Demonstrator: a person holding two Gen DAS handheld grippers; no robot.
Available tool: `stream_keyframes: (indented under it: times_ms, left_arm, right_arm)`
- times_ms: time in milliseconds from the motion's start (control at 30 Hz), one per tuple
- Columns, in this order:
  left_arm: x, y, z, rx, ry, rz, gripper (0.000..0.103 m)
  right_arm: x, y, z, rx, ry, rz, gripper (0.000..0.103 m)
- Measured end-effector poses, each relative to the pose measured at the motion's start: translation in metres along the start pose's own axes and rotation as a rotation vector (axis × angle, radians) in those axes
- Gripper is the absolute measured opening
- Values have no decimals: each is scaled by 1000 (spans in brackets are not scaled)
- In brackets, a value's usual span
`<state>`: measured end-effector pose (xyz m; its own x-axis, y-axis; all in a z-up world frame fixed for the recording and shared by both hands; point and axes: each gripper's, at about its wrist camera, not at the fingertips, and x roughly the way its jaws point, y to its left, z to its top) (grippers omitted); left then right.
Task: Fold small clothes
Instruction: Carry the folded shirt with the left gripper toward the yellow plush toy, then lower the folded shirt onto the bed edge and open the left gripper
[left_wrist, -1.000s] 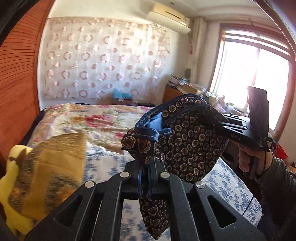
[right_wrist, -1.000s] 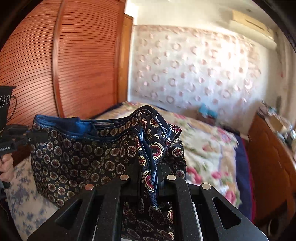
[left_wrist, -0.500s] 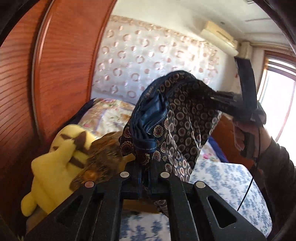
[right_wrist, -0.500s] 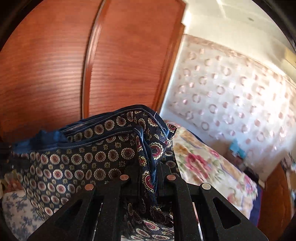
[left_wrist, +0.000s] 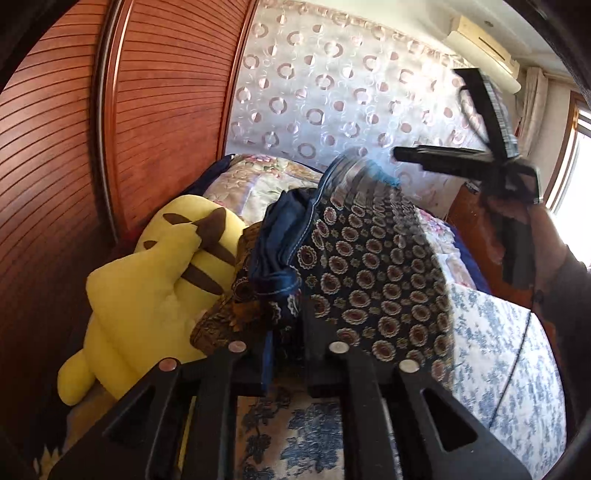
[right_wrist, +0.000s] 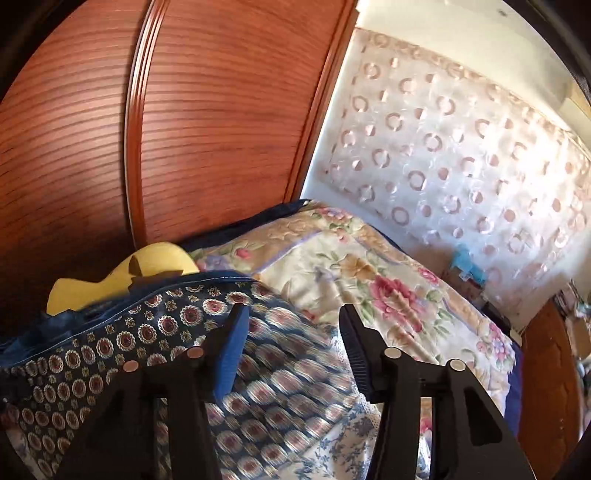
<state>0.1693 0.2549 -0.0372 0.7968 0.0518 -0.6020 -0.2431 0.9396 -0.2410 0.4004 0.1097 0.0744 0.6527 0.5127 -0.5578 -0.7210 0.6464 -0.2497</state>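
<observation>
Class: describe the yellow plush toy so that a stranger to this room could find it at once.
Start at the red-brown slatted wardrobe beside the bed. On the bed's edge against it lies the plush toy, with a gold-brown patterned cloth beside it and the navy medallion-print garment to its right. It alone is plain bright yellow, with dark brown stripes.

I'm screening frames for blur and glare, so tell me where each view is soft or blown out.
Left wrist view: the patterned garment smears at its upper edge, the right gripper is streaked, the window blown out. Right wrist view: the garment's middle is motion-blurred, the curtain washed pale; fisheye bends the wardrobe.
</observation>
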Motion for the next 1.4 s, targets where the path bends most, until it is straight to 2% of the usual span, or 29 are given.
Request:
stream_keyframes:
  times_ms: [133, 200, 300, 333, 367, 400, 467, 600, 900, 1200, 1400]
  left_arm:
    - [-5, -4, 1, 46, -8, 32, 31]
    - [-11, -6, 1, 68, -22, 33, 44]
    - [-20, -13, 2, 103, -34, 29, 50]
    - [-23, -16, 3, 114, -37, 30, 59]
    - [-27, -19, 4, 125, -50, 25, 73]
    - [-30, -20, 5, 132, -62, 16, 78]
    - [-40, -27, 5, 142, -84, 4, 81]
    - [-56, -43, 8, 172, -124, 17, 83]
    - [-84, -90, -2, 219, -154, -47, 83]
    - [-100, -140, -24, 263, -157, -86, 83]
    - [-119, -164, -36, 273, -163, -107, 83]
  right_arm:
    - [-17, -3, -17, 74, -1, 83, 55]
    - [-31, -1, -30, 99, -7, 102, 55]
    - [-56, -13, -50, 143, -11, 139, 55]
    - [-67, -15, -55, 152, -16, 145, 55]
    - [-76, -15, -60, 157, -22, 149, 55]
    - [-85, -16, -65, 161, -27, 155, 55]
    - [-107, -19, -78, 177, -37, 161, 55]
    - [-149, -14, -107, 208, -67, 158, 55]
    - [-254, -12, -179, 279, -101, 84, 56]
    - [-350, 4, -239, 347, -122, -26, 66]
    - [-409, 26, -265, 363, -134, -75, 81]
